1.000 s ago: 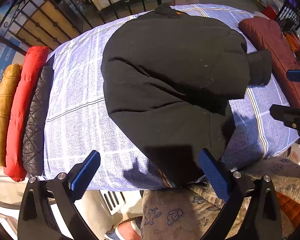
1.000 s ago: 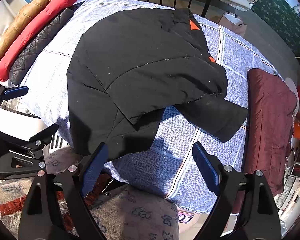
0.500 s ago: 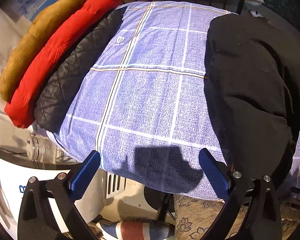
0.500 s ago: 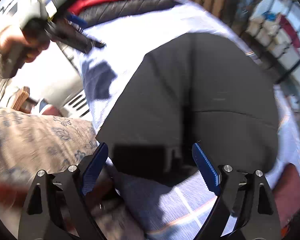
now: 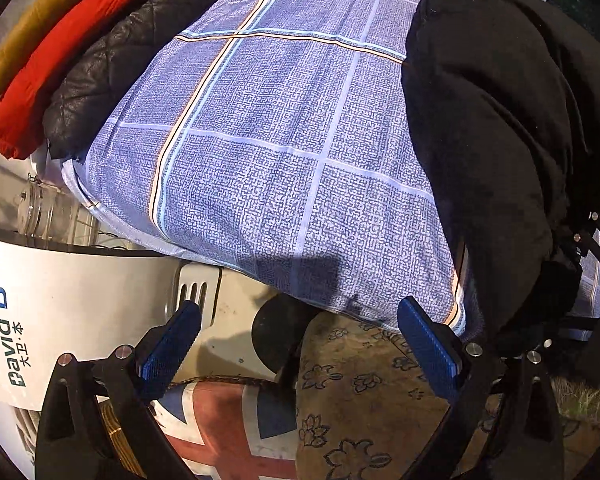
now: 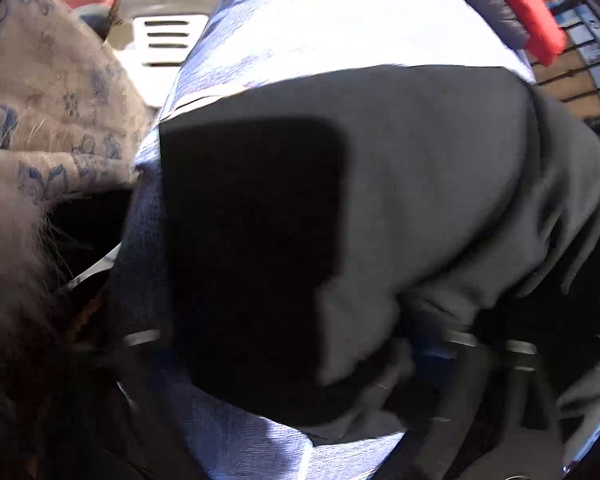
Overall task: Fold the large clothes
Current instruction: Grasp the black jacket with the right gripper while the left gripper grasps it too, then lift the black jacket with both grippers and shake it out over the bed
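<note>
Bring left gripper [image 5: 296, 344], fingers apart, onto jacket [image 5: 492, 120] hem; right gripper [image 6: 452, 360] too blurred to tell; fold over sheet [image 5: 280, 140].

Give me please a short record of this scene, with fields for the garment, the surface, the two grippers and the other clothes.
garment: black coat, lying on the right part of the bed
surface: blue checked bedsheet
left gripper: open, empty, at the near edge of the sheet
right gripper: blurred, pressed into the coat; jaws mostly hidden
other clothes: black quilted jacket, red jacket and mustard jacket, folded side by side at the far left
</note>
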